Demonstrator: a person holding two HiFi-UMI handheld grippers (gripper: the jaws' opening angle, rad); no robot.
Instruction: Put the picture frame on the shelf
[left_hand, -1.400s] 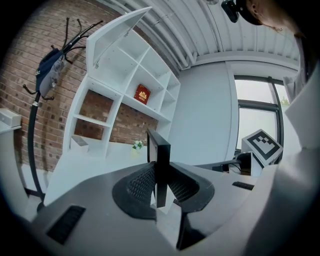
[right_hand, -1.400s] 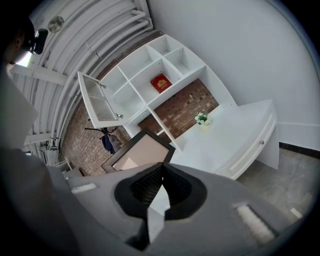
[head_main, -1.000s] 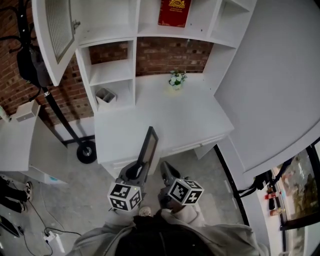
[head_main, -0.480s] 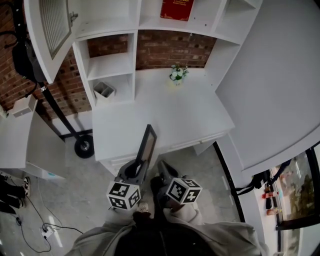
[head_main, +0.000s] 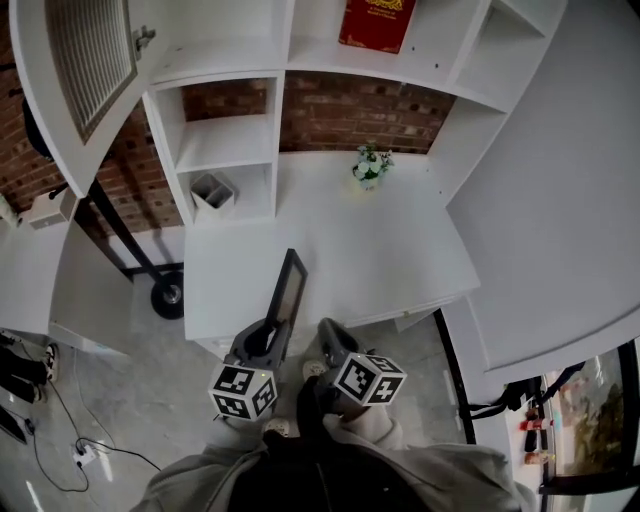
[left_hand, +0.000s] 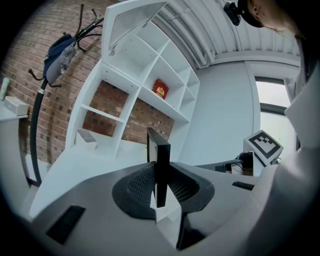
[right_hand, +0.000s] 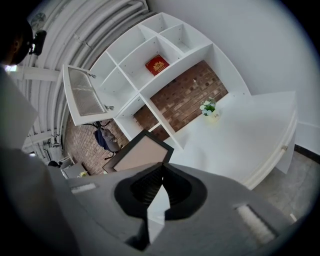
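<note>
1. Brickwork (head_main: 150, 180) is filling the far left of what we are seeing. A dark coat stand (left_hand: 36, 115) is rising in front of it, and a grey-blue bag (left_hand: 61, 50) is hanging from its hooks.
2. Next along, we are looking at a white shelf unit (head_main: 225, 145) whose louvred door (head_main: 85, 60) is standing open. A small white holder (head_main: 210, 190) is sitting in the lowest left compartment.
3. We are holding the left gripper (head_main: 262, 340) at the front of the desk (head_main: 400, 250). Its jaws are clenching the lower end of the picture frame (head_main: 290, 295), with a pad pressing on each face.
4. The picture frame is standing on edge, nearly upright, over the desk's front left part and well apart from the shelves. We are not able to tell whether it is touching the desk. In the right gripper view its pale face and dark border are showing.
5. Just beside it, we are holding the right gripper (head_main: 335, 345) with its jaws pressing together and nothing between them.
6. Further right, a small pot of flowers (head_main: 370, 165) is standing on the desk near the brick back wall. A red book (head_main: 377, 20) is standing on a shelf above it.
</note>
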